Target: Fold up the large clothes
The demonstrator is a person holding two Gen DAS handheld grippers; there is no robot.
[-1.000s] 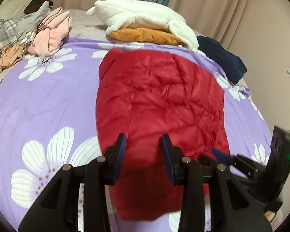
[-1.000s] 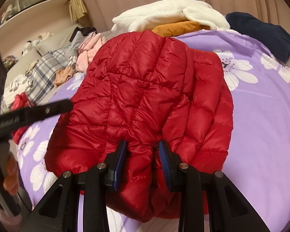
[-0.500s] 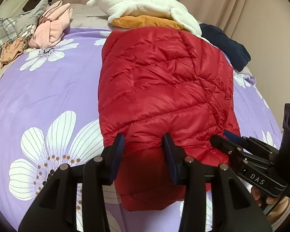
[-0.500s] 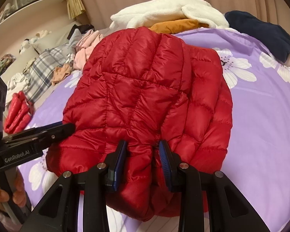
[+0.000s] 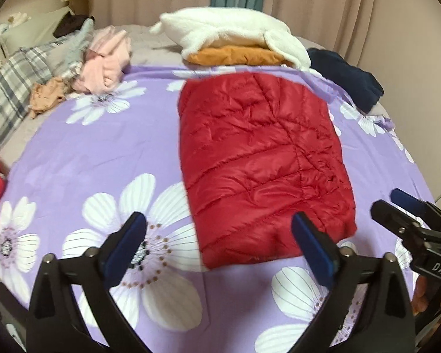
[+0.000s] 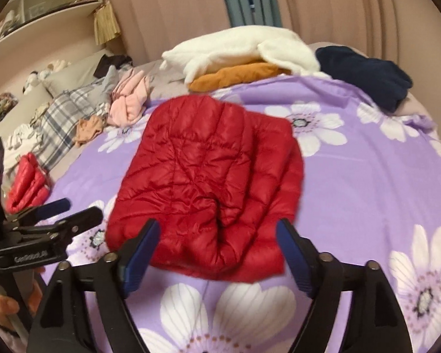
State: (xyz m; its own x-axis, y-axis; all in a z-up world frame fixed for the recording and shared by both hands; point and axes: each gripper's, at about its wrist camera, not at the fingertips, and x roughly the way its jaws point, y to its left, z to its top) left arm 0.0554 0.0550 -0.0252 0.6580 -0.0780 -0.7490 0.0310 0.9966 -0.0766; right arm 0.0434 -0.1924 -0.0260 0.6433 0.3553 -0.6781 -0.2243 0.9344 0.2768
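Both grippers letting go above the folded red jacket

The left gripper and the right gripper had their jaws spread wide and opening, nothing between the blue pads, neither touching the cloth. The red quilted jacket lay folded into a puffy rectangle on the purple flowered bedspread, its near edge slightly dented, below a white fleece pile.

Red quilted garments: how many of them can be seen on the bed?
2. The red puffer jacket lies folded in the middle of the purple floral sheet; a smaller red quilted piece sits at the left edge. More could be hidden.
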